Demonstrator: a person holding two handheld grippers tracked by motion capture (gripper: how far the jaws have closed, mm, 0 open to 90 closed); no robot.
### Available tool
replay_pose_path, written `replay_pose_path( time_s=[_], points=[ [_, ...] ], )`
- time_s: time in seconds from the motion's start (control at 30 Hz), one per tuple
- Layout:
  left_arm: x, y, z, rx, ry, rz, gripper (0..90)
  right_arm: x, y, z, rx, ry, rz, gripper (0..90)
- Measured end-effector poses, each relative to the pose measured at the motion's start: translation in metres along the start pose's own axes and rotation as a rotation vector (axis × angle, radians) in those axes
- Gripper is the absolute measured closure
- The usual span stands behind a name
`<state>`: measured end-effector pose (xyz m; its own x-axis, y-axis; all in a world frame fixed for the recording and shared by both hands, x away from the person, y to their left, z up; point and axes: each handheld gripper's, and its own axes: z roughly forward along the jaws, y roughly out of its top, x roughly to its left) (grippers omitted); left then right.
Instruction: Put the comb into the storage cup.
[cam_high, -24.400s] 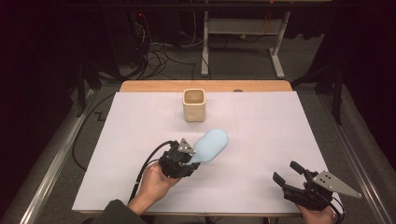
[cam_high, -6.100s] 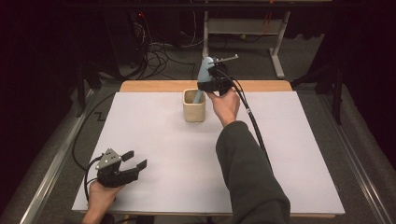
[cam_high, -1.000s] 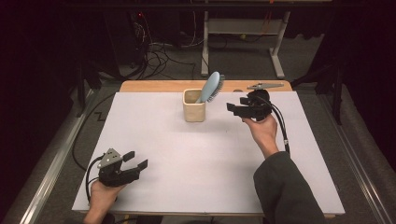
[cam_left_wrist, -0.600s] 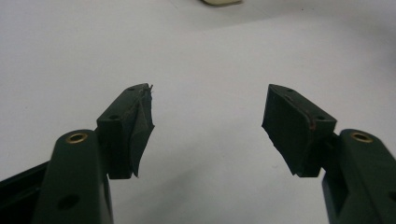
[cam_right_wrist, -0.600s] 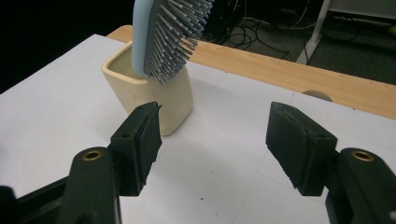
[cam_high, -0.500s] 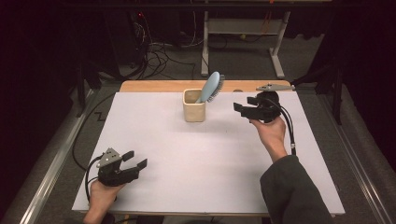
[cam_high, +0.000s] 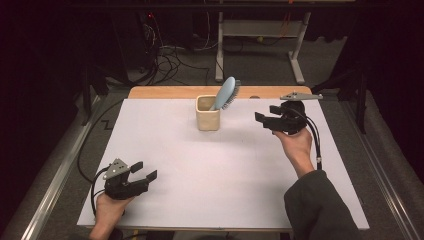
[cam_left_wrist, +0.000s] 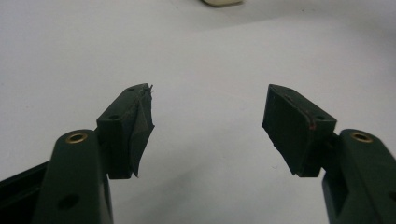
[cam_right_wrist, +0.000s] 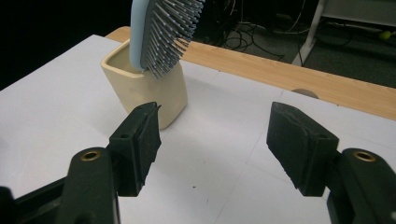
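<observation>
A light blue hairbrush (cam_high: 226, 93) (cam_right_wrist: 161, 32) stands handle-down in a cream square cup (cam_high: 207, 113) (cam_right_wrist: 144, 88) at the back middle of the white table, its head leaning right over the rim. My right gripper (cam_high: 266, 115) (cam_right_wrist: 212, 140) hovers to the right of the cup, held by a hand, jaws open and empty, pointing left at the cup. My left gripper (cam_high: 144, 170) (cam_left_wrist: 208, 126) rests near the front left of the table, jaws wide open with bare table between them.
The white sheet (cam_high: 220, 180) covers the table, with a wooden strip (cam_high: 165, 92) along its far edge. Cables and a metal stand's legs (cam_high: 297, 65) lie on the dark floor behind. A metal rail (cam_high: 55, 175) runs along the left side.
My right gripper has drawn away from the cup to the right, a little farther each frame. The brush stays leaning in the cup. The left gripper has not moved.
</observation>
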<state>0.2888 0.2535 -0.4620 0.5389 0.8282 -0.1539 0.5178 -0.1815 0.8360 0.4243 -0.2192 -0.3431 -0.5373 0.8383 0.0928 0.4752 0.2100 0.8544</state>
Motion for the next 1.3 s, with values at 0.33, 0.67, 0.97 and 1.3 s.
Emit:
replay_pose_path(
  time_s=[0.33,0.67,0.97,1.3],
  points=[
    [0.000,0.000,0.000,0.000,0.009,0.003,33.8,-0.009,-0.012,-0.008,-0.009,-0.007,0.009,35.3],
    [0.000,0.000,0.000,-0.001,0.007,0.002,33.6,-0.016,-0.019,-0.021,-0.014,-0.032,0.010,35.2],
    [0.000,0.000,-0.001,-0.003,0.006,0.003,33.6,-0.016,-0.020,-0.028,-0.024,-0.041,-0.002,35.0],
    [0.000,0.000,-0.001,-0.006,0.008,0.000,33.5,-0.020,-0.026,-0.037,-0.040,-0.043,0.005,34.9]
  ],
)
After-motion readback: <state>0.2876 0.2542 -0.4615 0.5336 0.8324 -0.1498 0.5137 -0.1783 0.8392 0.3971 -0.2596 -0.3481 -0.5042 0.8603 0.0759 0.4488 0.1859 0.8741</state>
